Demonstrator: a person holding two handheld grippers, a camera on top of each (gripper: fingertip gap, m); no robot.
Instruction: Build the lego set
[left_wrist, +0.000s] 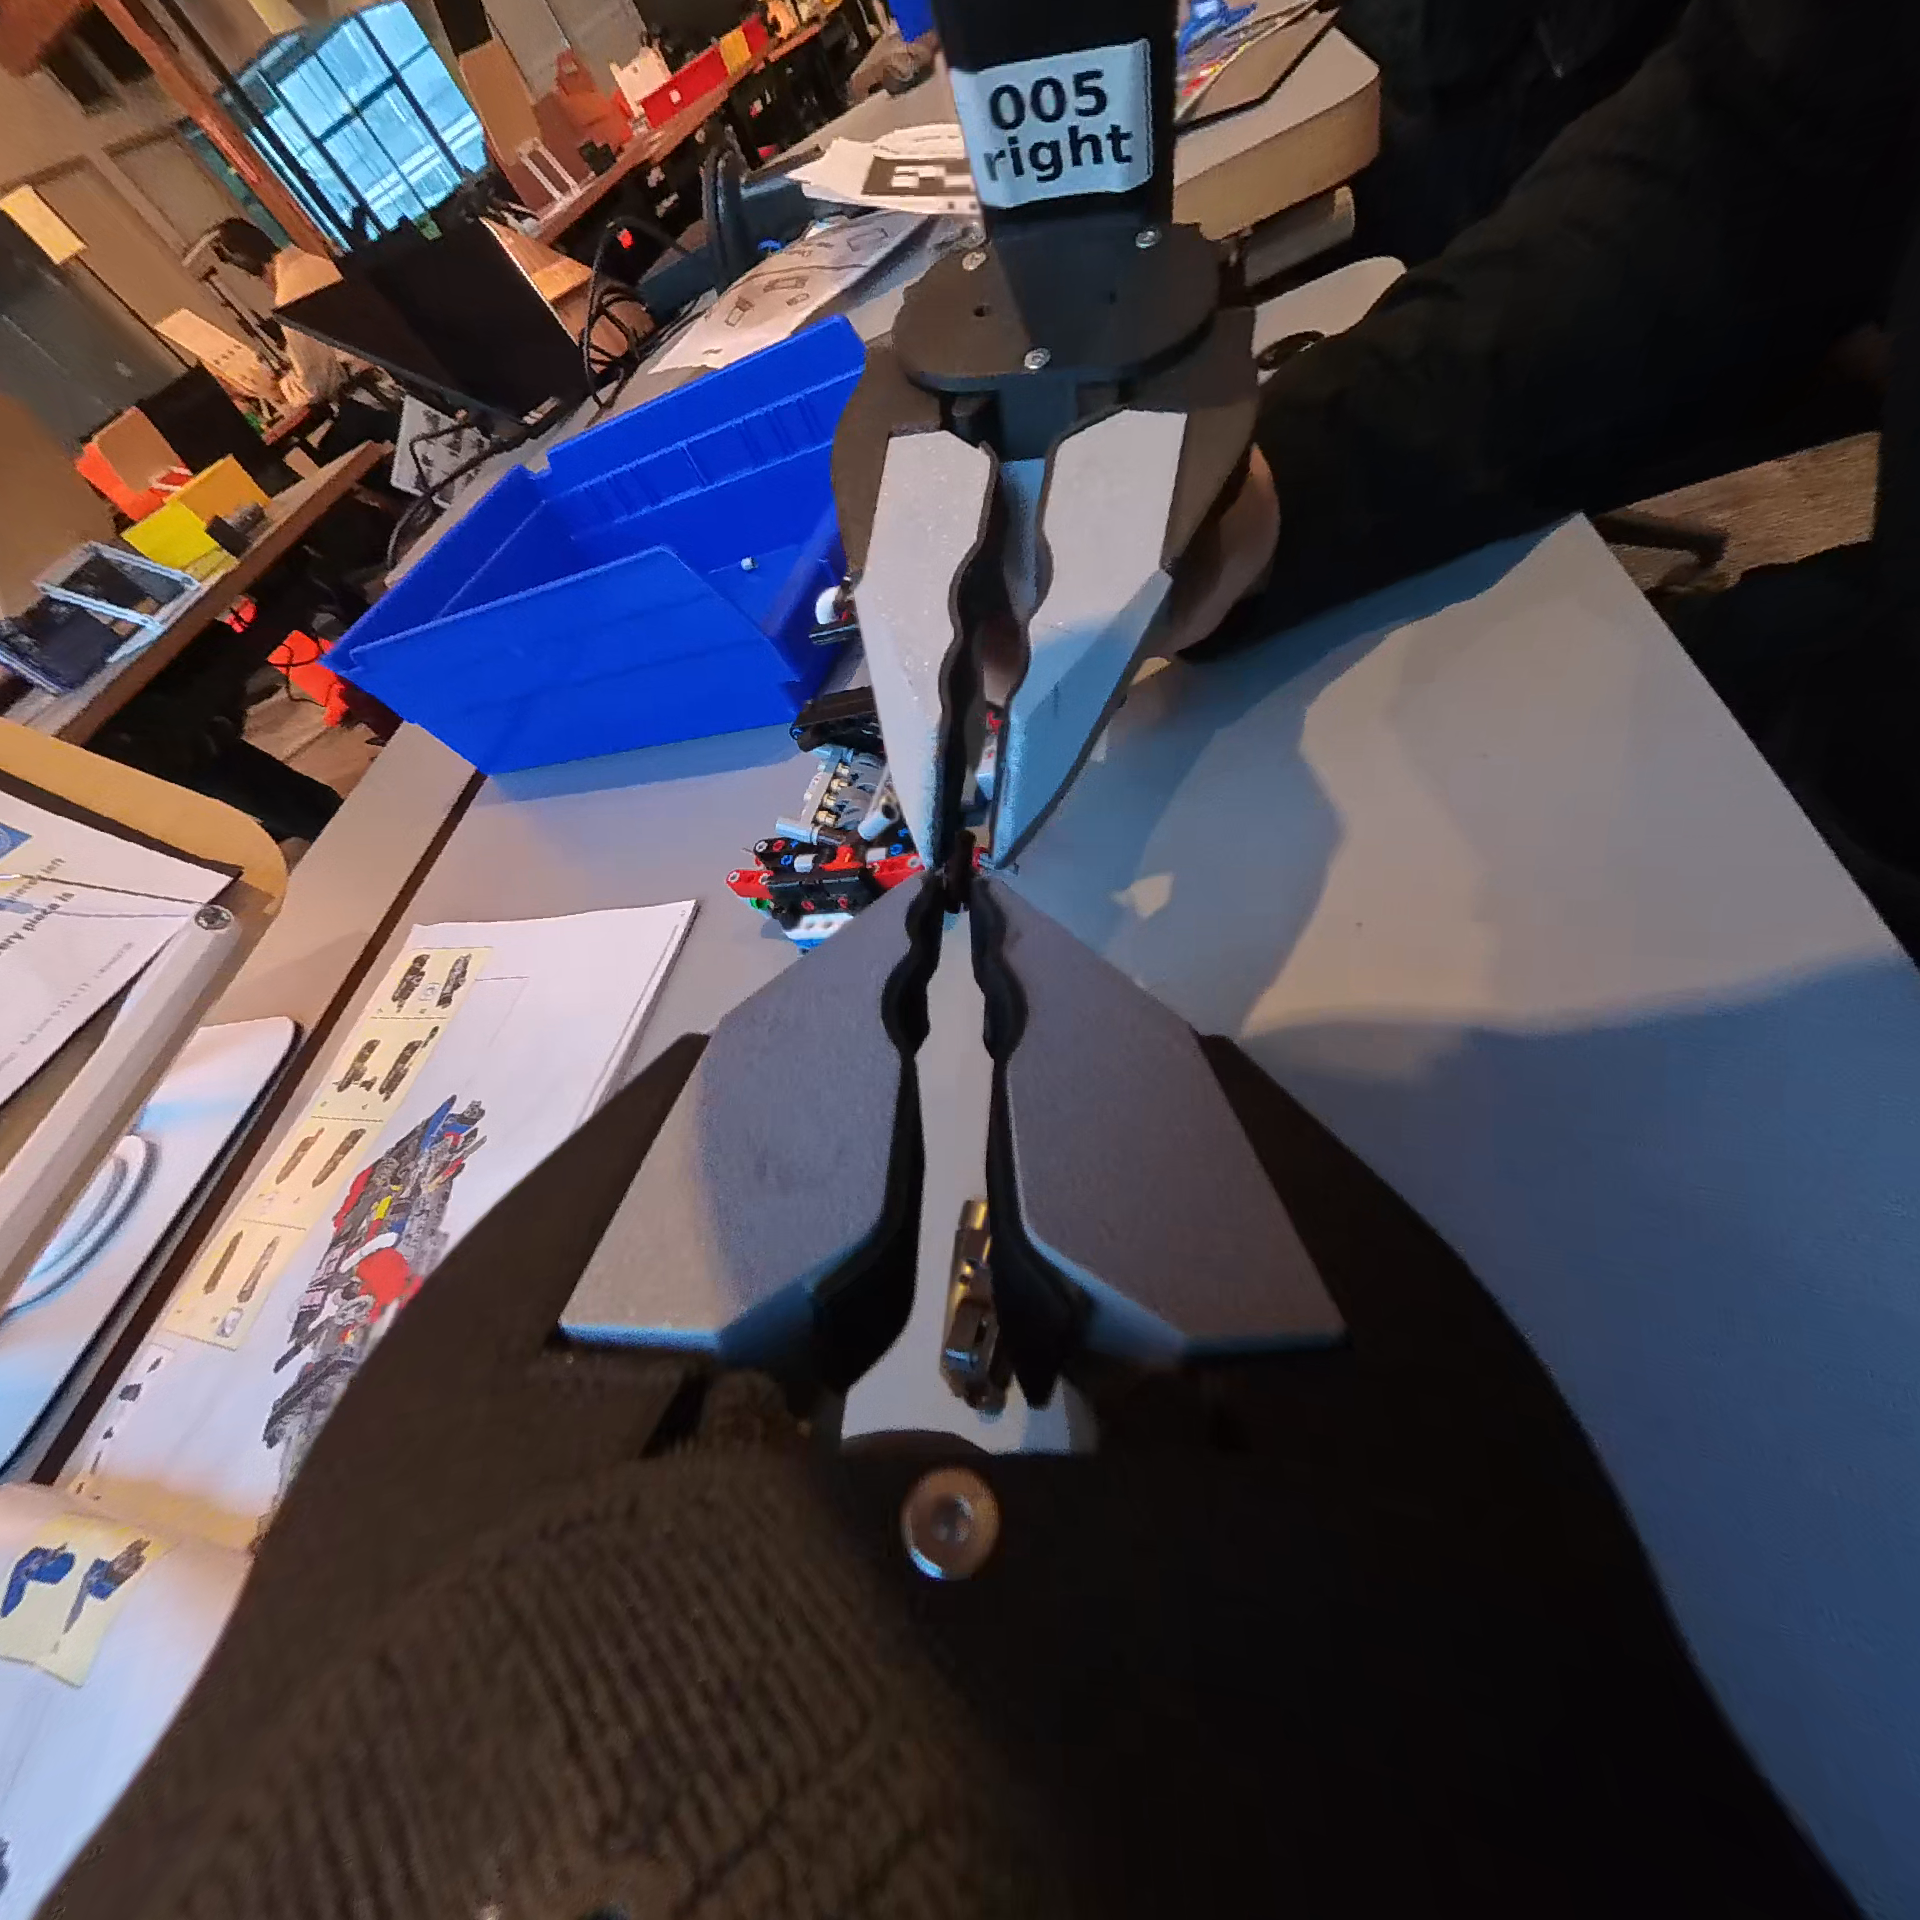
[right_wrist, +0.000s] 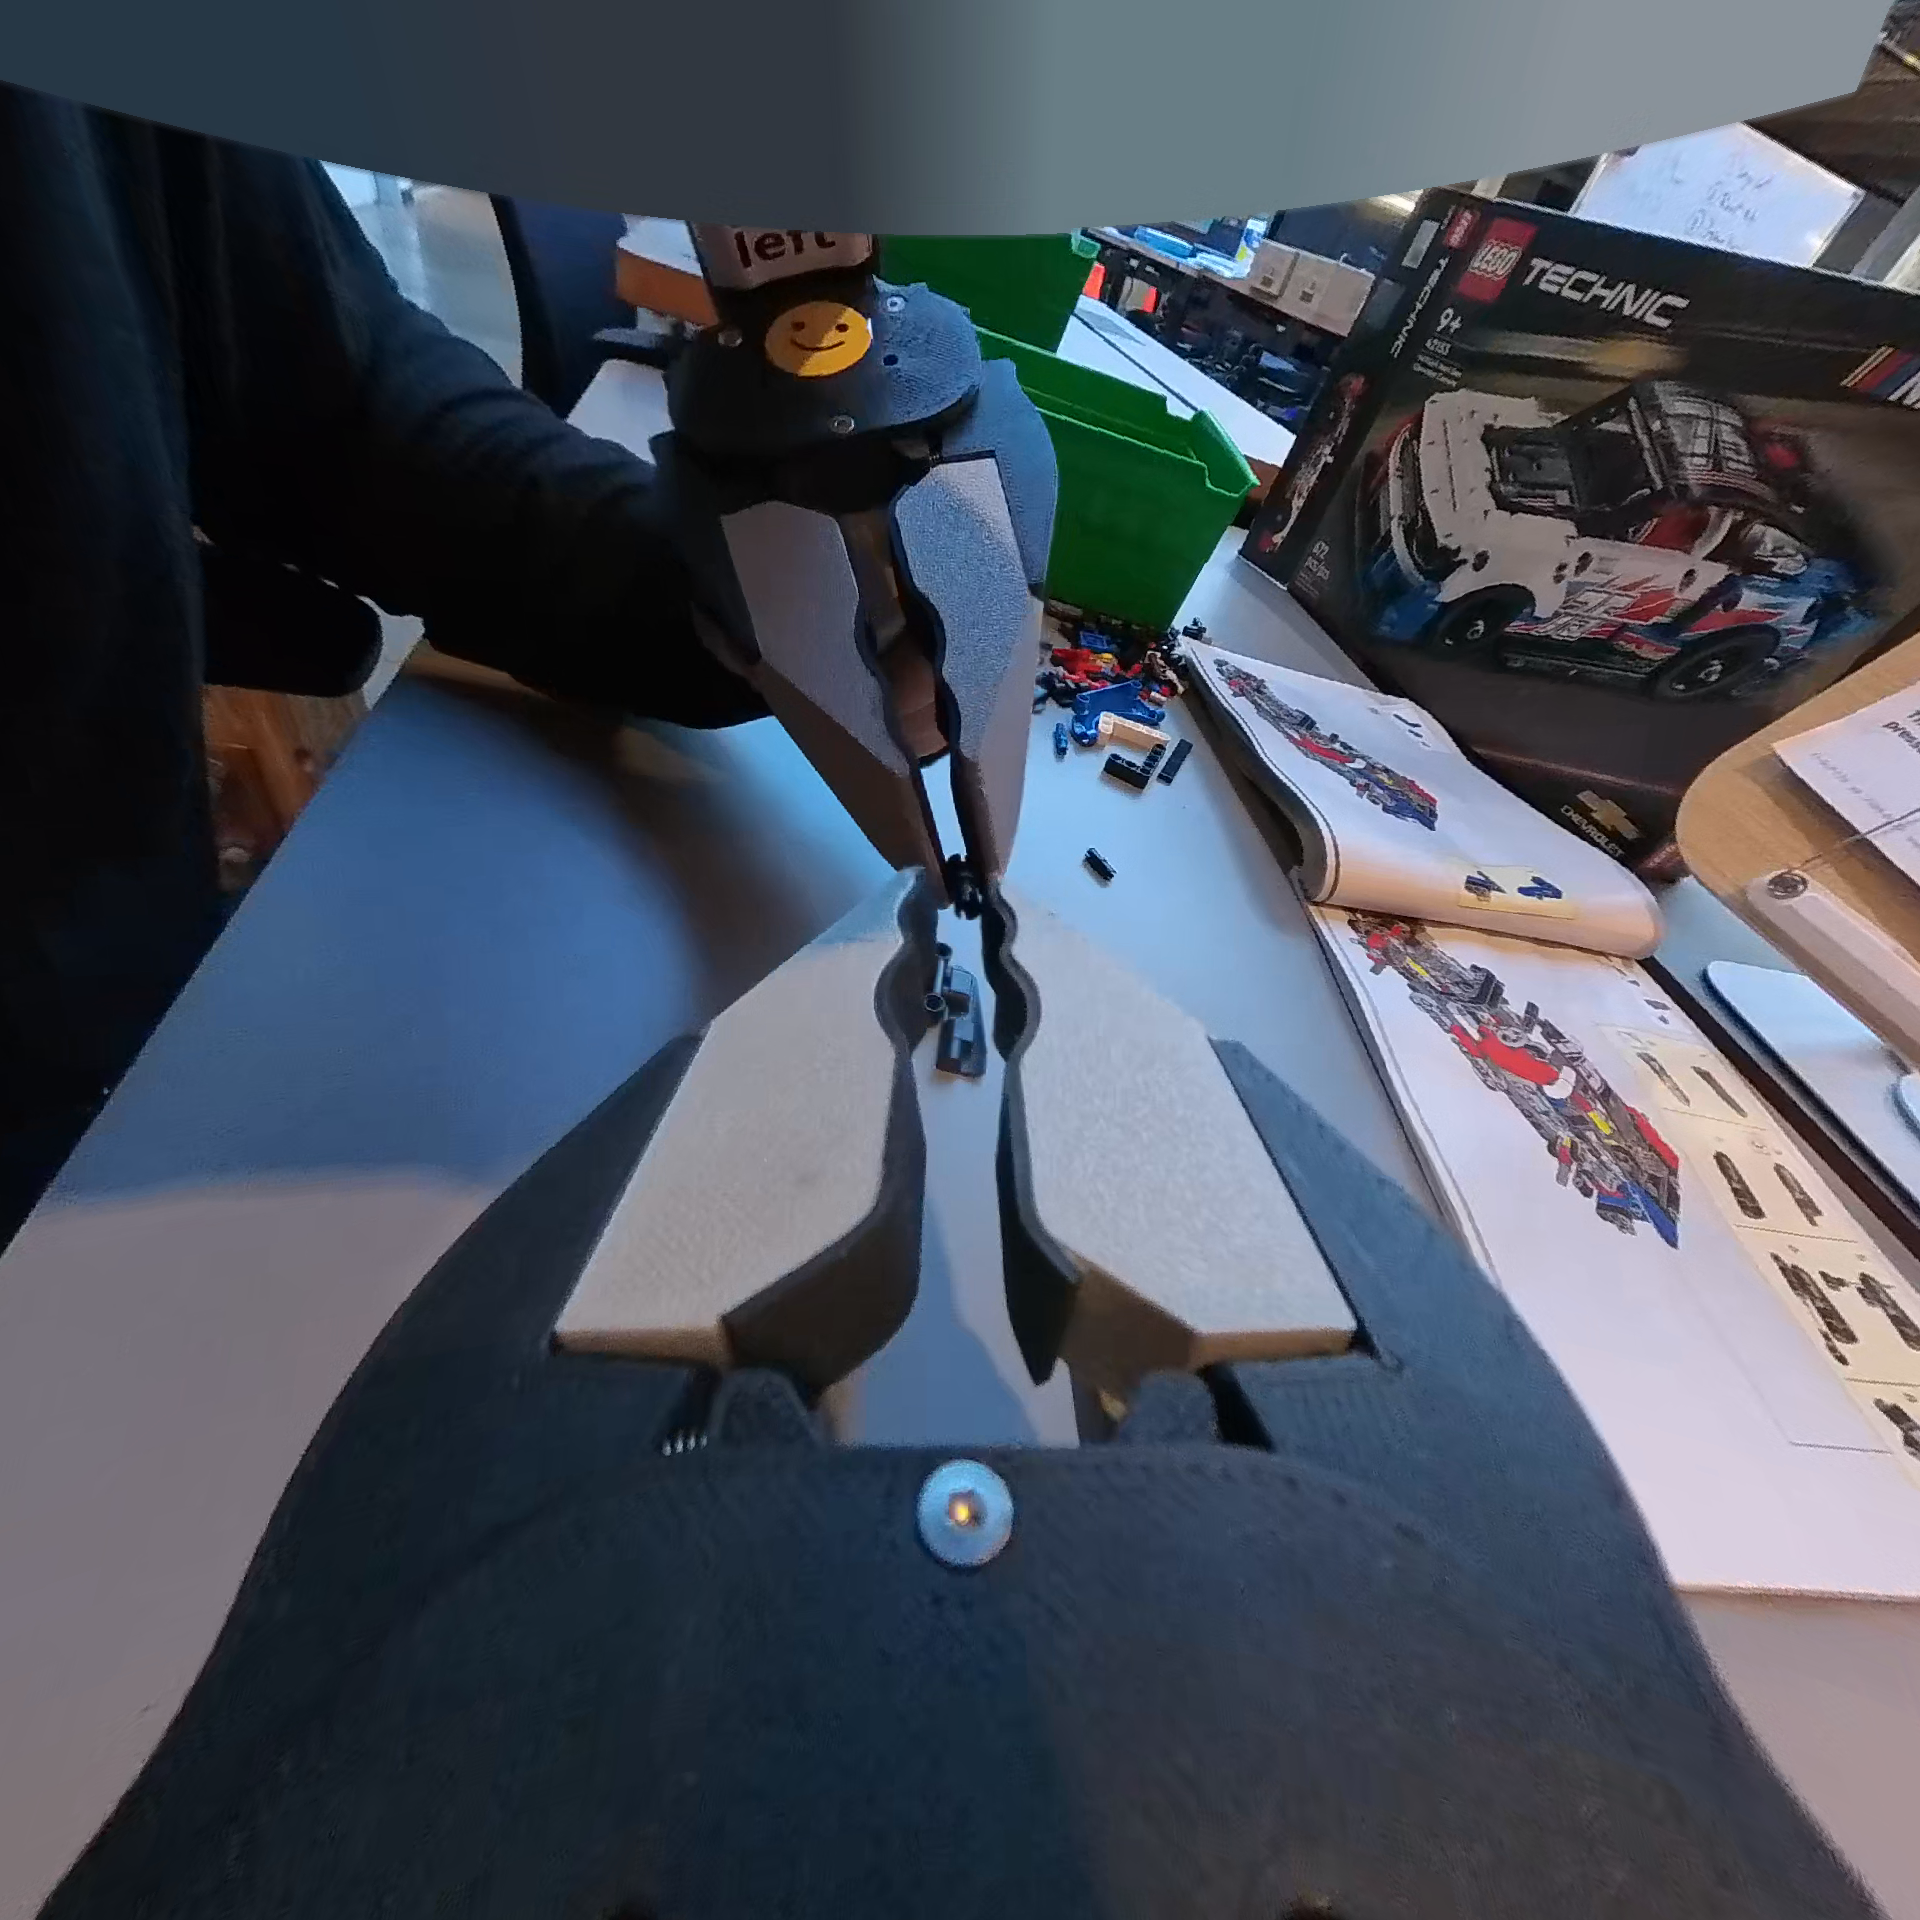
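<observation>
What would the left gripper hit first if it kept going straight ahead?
The right gripper. The two sets of fingers meet tip to tip around a small black pin, so the left gripper would press straight into it. The partly built model lies just beyond, depth unclear.

A bright blue bin (left_wrist: 613, 613), a green bin (right_wrist: 1117, 488), grey-and-black grippers (right_wrist: 961, 899), and red, blue and black Lego pieces (right_wrist: 1117, 691) on a pale grey table (left_wrist: 1455, 831).
</observation>
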